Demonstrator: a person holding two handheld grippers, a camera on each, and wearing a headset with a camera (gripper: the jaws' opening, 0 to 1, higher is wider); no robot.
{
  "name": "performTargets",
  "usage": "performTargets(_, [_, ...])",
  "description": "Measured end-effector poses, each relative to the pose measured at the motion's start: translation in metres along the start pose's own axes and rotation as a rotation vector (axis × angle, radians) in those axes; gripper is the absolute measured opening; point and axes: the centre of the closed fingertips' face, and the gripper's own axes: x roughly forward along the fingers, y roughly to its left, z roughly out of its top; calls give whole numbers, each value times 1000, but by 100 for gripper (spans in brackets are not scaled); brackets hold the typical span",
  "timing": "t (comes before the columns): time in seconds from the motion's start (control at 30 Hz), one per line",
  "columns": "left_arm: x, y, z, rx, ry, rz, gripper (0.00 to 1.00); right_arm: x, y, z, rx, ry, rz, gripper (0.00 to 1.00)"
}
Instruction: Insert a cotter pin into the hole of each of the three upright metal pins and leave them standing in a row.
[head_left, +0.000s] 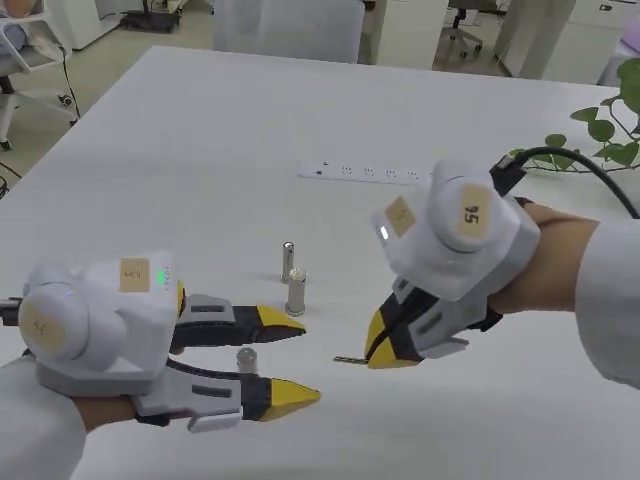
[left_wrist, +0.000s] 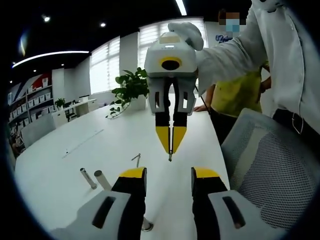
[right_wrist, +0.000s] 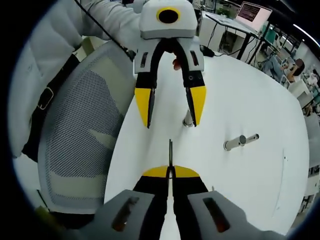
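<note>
Three short metal pins stand upright on the white table (head_left: 200, 150). Two of them (head_left: 288, 258) (head_left: 296, 290) stand close together just beyond my left gripper (head_left: 310, 361). The third pin (head_left: 246, 358) stands between that gripper's open jaws, back from the tips and untouched; the right gripper view shows this pin (right_wrist: 188, 120) there too. My right gripper (head_left: 373, 358) is shut on a thin cotter pin (head_left: 350, 359), which points left toward the left gripper. In the right gripper view the cotter pin (right_wrist: 170, 152) sticks straight out of the shut jaws.
A white power strip (head_left: 365, 172) lies across the table behind the pins. A potted plant (head_left: 610, 130) sits at the far right edge. In the left gripper view a small wire piece (left_wrist: 136, 159) lies on the table. Mesh chair (right_wrist: 75, 140) close by.
</note>
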Motion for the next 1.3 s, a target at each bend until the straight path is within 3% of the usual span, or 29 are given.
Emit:
performTargets(0.8, [14, -18, 3, 73, 40, -36, 9, 5, 14, 16, 16, 23, 50, 2])
performTargets(1.07, [17, -20, 2, 112, 65, -41, 3, 5, 16, 18, 19, 26, 58, 2])
performTargets(1.3, [17, -19, 2, 97, 67, -44, 2, 5, 16, 17, 29, 40, 66, 2])
